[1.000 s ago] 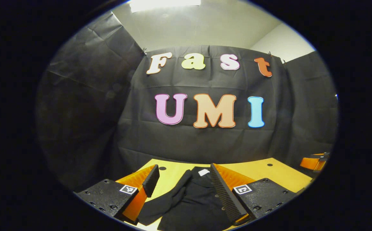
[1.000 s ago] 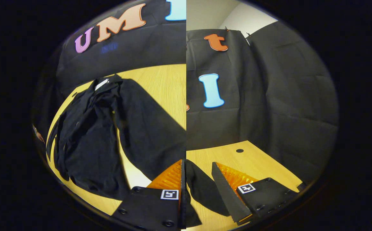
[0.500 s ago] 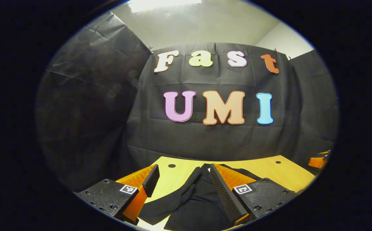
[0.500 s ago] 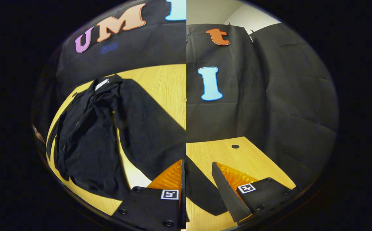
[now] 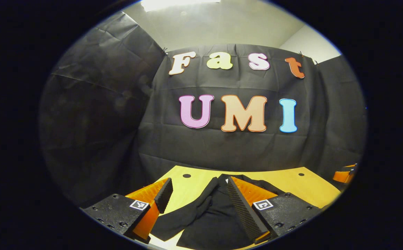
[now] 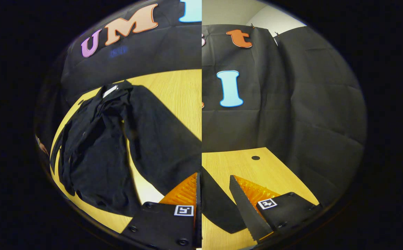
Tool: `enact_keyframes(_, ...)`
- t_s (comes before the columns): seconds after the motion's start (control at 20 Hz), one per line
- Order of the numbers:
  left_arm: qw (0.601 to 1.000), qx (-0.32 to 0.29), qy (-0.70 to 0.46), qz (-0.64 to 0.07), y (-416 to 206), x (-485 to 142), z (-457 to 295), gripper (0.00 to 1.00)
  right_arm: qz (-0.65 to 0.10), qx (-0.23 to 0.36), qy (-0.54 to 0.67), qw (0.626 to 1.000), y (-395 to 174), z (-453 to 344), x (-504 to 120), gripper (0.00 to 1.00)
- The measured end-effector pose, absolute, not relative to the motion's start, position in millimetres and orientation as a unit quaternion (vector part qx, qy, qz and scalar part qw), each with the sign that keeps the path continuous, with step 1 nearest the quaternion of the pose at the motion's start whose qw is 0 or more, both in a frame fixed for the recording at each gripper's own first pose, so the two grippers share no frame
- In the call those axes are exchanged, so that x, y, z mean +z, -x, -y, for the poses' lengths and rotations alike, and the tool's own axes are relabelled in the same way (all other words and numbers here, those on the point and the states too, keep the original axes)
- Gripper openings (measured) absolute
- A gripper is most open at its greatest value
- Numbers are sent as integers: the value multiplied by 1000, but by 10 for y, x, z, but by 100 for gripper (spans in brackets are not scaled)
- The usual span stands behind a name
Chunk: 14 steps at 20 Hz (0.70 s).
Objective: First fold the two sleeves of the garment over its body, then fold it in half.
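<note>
A black garment [image 5: 205, 215] lies on the yellow table [image 5: 292, 184]. In the left gripper view my left gripper [image 5: 198, 182] is open just above it, and a rumpled sleeve runs up between the fingers. The right gripper view is split down the middle. Its left half shows the garment [image 6: 97, 156] spread out, with one long sleeve reaching toward my right gripper [image 6: 213, 177]. In its right half a sleeve end [image 6: 219, 208] lies flat on the table beside one finger [image 6: 246, 208], which stands wide of it. That gripper looks open.
Black cloth walls close the table in at the back and sides. Small round holes [image 5: 186, 175] [image 6: 255, 158] dot the tabletop. At the far right edge of the left gripper view sits part of the other gripper [image 5: 344, 173]. Bare wood [image 6: 274, 173] stretches right of the sleeve end.
The left gripper view has swung slightly, so the wall has shifted right and more garment shows past the fingers. In the right gripper view the sleeve end has settled flatter, baring more table below it.
</note>
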<state>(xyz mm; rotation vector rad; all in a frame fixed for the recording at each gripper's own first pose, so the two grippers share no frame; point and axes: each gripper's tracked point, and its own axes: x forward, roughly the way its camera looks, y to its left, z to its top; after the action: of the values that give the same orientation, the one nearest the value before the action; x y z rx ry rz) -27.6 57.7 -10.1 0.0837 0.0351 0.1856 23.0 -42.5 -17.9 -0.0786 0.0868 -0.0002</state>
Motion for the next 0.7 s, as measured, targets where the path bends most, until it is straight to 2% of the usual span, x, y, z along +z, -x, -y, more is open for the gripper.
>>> enact_keyframes(0.35, 992, 109, -58, -22, 341, -116, -748, 93, -32, -14, 32, 999, -330, 488, -118, 52)
enact_keyframes(0.7, 989, 131, -62, -17, 373, -77, -851, 92, -48, -35, 34, 998, -310, 735, -327, 52)
